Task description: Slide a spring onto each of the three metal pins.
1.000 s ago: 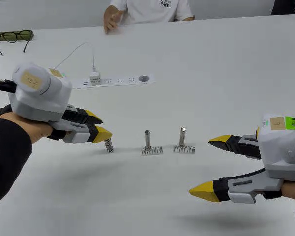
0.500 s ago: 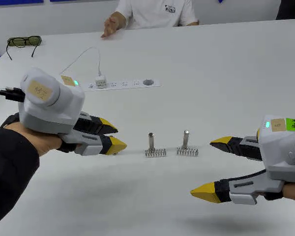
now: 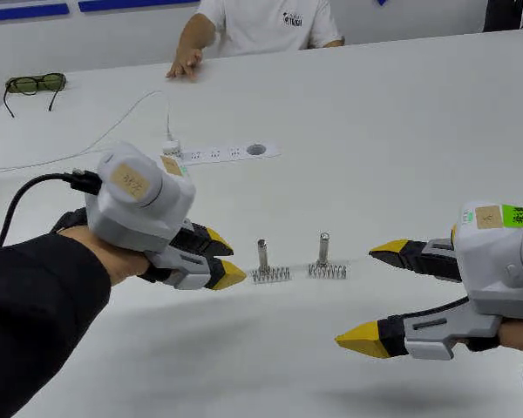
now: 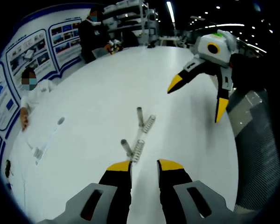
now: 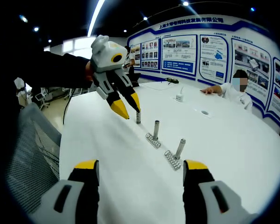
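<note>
"Two grippers sit nearest the viewer: how do they stand?"

"Right gripper (image 3: pixel 357 293), at 4 o'clock of the pins: jaws spread wide, holding nothing. Left gripper (image 3: pixel 224 259), at 9 o'clock: jaws parted narrowly, nothing between them."

"And the pins and springs?"

"On the white table (image 3: pixel 401 131): first pin (image 3: pixel 262 252) upright and bare, first spring (image 3: pixel 271 275) lying flat at its foot. Second pin (image 3: pixel 323 246), at 3 o'clock of the first, also bare, second spring (image 3: pixel 328 272) at its foot. In the right gripper view: third pin (image 5: pixel 138 112) just beyond the left gripper's tips, third spring (image 5: pixel 138 119) coiled round it. Farther off, at 11 o'clock: power strip (image 3: pixel 218 153), then glasses (image 3: pixel 35 84). At 12 o'clock: a seated person (image 3: pixel 261 22)."
</note>
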A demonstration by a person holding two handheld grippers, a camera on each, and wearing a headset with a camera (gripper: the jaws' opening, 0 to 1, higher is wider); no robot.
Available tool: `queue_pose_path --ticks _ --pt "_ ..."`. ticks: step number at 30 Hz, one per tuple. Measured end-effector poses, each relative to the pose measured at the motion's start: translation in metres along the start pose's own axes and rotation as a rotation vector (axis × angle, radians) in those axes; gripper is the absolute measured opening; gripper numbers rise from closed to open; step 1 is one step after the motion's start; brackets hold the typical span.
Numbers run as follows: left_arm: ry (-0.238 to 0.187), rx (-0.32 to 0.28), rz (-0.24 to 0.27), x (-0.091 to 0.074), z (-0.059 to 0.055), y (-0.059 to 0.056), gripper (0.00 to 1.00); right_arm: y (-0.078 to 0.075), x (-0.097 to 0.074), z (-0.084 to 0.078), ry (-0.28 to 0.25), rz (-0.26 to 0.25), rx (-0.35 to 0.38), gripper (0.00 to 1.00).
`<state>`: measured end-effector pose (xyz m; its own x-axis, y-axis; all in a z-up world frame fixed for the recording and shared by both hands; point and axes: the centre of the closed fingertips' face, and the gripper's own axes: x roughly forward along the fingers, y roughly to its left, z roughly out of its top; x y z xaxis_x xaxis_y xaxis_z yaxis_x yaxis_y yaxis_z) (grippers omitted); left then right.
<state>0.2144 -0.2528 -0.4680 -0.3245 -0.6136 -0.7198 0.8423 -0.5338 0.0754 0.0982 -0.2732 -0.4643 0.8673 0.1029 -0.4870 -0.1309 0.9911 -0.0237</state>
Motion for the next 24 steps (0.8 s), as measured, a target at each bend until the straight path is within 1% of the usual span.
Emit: queue_pose_path --ticks 1,3,6,10,14,16,19,22,24 --pt "0.016 -0.001 -0.003 0.003 -0.001 0.002 0.22 0.000 0.000 0.000 0.000 0.000 0.001 0.74" --pt "0.029 0.008 -0.006 0.006 -0.002 0.002 0.22 -0.001 0.000 0.000 0.000 0.000 0.002 0.74" --pt "0.068 0.047 -0.013 0.013 -0.004 0.005 0.22 0.000 0.000 0.000 -0.001 0.002 0.003 0.74" --pt "0.093 0.065 -0.024 0.021 -0.004 0.007 0.21 -0.001 -0.001 -0.001 0.001 0.003 0.004 0.74" --pt "0.129 0.082 -0.038 0.031 -0.008 0.009 0.21 -0.002 -0.002 -0.001 -0.001 0.000 0.008 0.74" --pt "0.152 0.088 -0.040 0.036 -0.011 0.012 0.21 -0.002 -0.002 -0.001 -0.001 -0.002 0.008 0.74" --pt "0.167 0.093 -0.047 0.040 -0.013 0.012 0.20 -0.003 -0.002 -0.001 -0.002 -0.004 0.010 0.74" --pt "0.189 0.115 -0.046 0.044 -0.015 0.011 0.20 -0.003 -0.002 -0.002 0.001 -0.003 0.010 0.74" --pt "0.200 0.119 -0.047 0.048 -0.018 0.012 0.20 -0.003 -0.002 -0.002 0.001 -0.003 0.009 0.74"
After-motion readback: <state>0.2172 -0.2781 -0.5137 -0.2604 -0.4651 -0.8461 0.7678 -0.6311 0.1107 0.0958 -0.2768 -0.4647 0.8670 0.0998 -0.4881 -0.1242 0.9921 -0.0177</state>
